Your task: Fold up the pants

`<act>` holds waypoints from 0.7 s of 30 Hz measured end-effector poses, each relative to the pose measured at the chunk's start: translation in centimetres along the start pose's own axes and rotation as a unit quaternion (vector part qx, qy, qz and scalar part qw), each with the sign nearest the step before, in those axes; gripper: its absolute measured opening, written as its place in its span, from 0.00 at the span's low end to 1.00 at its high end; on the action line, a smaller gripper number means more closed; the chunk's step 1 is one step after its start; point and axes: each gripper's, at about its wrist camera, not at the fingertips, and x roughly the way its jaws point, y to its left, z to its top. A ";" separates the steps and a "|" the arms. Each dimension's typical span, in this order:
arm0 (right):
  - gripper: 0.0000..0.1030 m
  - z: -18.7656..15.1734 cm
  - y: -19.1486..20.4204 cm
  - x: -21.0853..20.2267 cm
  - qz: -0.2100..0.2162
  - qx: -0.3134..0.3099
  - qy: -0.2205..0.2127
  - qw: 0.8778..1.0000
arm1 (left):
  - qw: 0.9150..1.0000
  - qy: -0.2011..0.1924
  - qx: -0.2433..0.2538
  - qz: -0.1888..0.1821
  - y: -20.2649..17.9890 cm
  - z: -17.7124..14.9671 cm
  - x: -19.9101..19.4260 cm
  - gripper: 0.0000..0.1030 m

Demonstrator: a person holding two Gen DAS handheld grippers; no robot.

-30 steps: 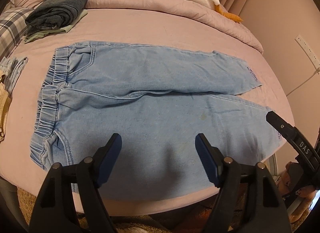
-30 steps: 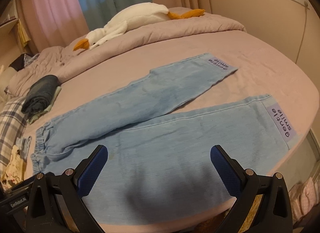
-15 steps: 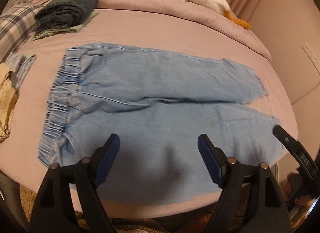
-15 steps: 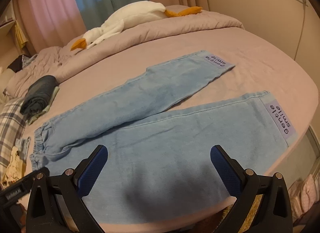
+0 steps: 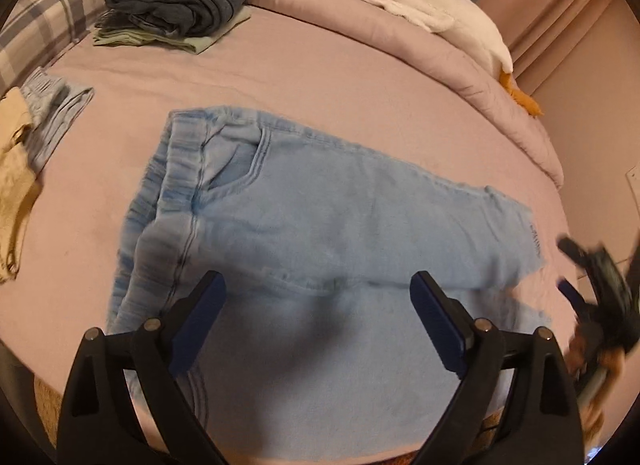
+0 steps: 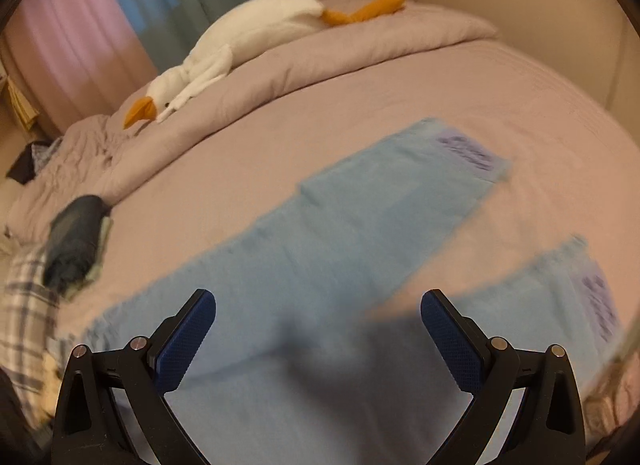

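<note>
Light blue denim pants [image 5: 320, 225] lie flat on the pink bed, elastic waistband [image 5: 172, 185] to the left, the two legs spread toward the right. My left gripper [image 5: 318, 325] is open and empty, low over the near leg close to the crotch. My right gripper [image 6: 318, 329] is open and empty over the near leg of the pants [image 6: 320, 249]; both cuffs carry purple labels [image 6: 466, 153]. The right gripper also shows blurred at the right edge of the left wrist view [image 5: 600, 285].
A folded dark garment stack [image 5: 180, 1] sits at the back left on the bed, also in the right wrist view [image 6: 76, 241]. A white goose plush [image 5: 432, 13] lies on the rolled duvet behind. Plaid fabric [image 5: 36, 29] and beige and blue clothes [image 5: 24, 153] lie at the left edge.
Both grippers have moved forward and lower over the pants, which now look larger. The views are blurred by motion. The pants have not moved.
</note>
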 end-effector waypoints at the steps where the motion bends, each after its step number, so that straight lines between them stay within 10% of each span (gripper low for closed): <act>1: 1.00 1.6 0.6 1.6 0.014 0.008 0.017 1.000 | 1.000 -0.003 -0.006 0.008 0.2 0.4 0.2 0.91; 13: 0.91 9.1 2.4 16.7 -0.142 0.030 0.070 0.987 | 0.998 -0.019 -0.031 0.047 1.1 1.3 1.2 0.91; 17: 0.68 8.6 0.4 19.0 -0.190 0.027 0.062 0.980 | 0.999 -0.013 -0.023 0.034 0.7 1.9 1.9 0.91; 21: 0.10 8.3 0.1 17.3 -0.202 -0.005 0.038 0.979 | 0.999 -0.023 -0.022 0.043 -0.1 2.2 2.2 0.91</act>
